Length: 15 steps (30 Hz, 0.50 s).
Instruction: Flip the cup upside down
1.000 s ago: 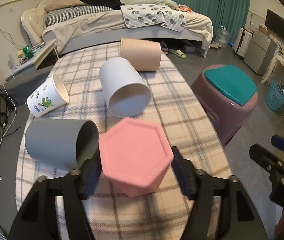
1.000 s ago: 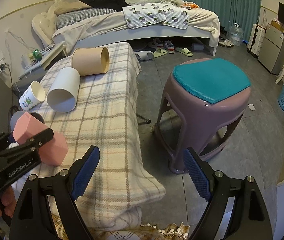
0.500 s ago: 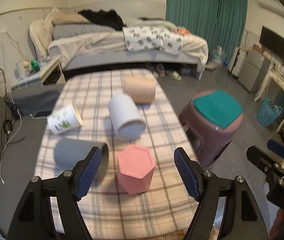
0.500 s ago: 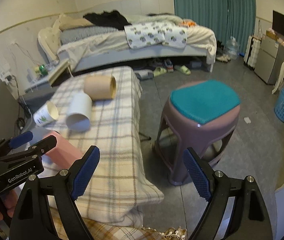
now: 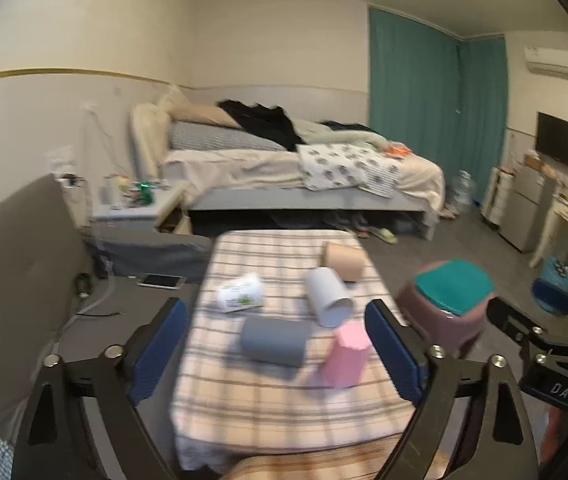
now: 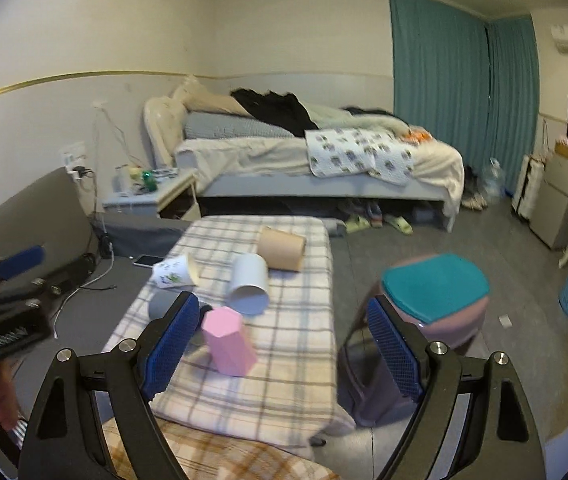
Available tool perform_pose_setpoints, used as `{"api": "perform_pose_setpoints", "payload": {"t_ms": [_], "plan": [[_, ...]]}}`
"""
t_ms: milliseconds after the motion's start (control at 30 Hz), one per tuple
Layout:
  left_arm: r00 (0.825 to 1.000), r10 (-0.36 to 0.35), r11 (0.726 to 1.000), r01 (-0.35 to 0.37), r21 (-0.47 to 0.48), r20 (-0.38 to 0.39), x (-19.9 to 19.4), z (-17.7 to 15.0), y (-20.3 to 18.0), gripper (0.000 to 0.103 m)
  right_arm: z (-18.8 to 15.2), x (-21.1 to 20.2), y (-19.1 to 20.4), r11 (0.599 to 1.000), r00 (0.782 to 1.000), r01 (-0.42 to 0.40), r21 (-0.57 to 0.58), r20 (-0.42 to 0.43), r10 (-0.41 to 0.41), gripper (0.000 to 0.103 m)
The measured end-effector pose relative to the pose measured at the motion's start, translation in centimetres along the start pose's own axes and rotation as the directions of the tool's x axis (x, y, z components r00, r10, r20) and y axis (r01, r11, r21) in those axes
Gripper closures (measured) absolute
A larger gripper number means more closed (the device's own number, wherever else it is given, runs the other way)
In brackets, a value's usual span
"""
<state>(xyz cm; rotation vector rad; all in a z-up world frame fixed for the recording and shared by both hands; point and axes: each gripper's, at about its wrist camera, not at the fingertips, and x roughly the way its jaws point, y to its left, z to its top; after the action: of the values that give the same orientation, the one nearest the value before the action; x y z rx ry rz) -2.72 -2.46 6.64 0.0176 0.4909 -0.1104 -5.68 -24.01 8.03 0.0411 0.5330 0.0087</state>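
Observation:
A pink hexagonal cup [image 5: 344, 360] [image 6: 227, 340] stands upside down near the front of the plaid-covered table [image 5: 284, 396]. A grey cup [image 5: 273, 340], a white cup [image 5: 328, 296], a beige cup [image 5: 343, 261] and a white cup with a green print [image 5: 240, 293] lie on their sides behind it. My left gripper [image 5: 275, 354] is open and empty, held well back above the table's front. My right gripper [image 6: 279, 350] is open and empty, also held back, with the pink cup between its fingers in view but far off.
A purple stool with a teal cushion [image 6: 436, 292] stands right of the table. A bed [image 5: 304, 172] runs along the back wall, a nightstand [image 5: 135, 208] to its left. A phone [image 5: 161, 281] lies on a grey surface left of the table.
The left gripper has let go of the pink cup and drawn back and up. The cup now stands upside down on the table. Both cameras have pulled away.

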Motion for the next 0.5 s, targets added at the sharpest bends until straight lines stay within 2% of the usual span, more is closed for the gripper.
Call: {"api": "perform_pose_setpoints", "payload": {"t_ms": [67, 167, 500], "plan": [[0.999, 0.032, 0.999, -0.032, -0.01, 0.009, -0.3, -1.3, 1.1, 0.003, -1.0, -0.2, 0.9, 1.0, 1.0, 0.0, -0.003, 0.028, 0.0, 0.005], [0.999, 0.034, 0.999, -0.035, -0.022, -0.024, 0.0, -3.2, 1.9, 0.001, -2.2, 0.1, 1.5, 1.0, 0.999, -0.016, 0.006, 0.028, 0.016, 0.0], [0.998, 0.02, 1.0, -0.02, 0.0, -0.054, 0.3, -5.2, 0.8, 0.001, -4.1, 1.3, 1.5, 1.0, 1.0, -0.017, 0.002, -0.01, 0.017, 0.0]]}}
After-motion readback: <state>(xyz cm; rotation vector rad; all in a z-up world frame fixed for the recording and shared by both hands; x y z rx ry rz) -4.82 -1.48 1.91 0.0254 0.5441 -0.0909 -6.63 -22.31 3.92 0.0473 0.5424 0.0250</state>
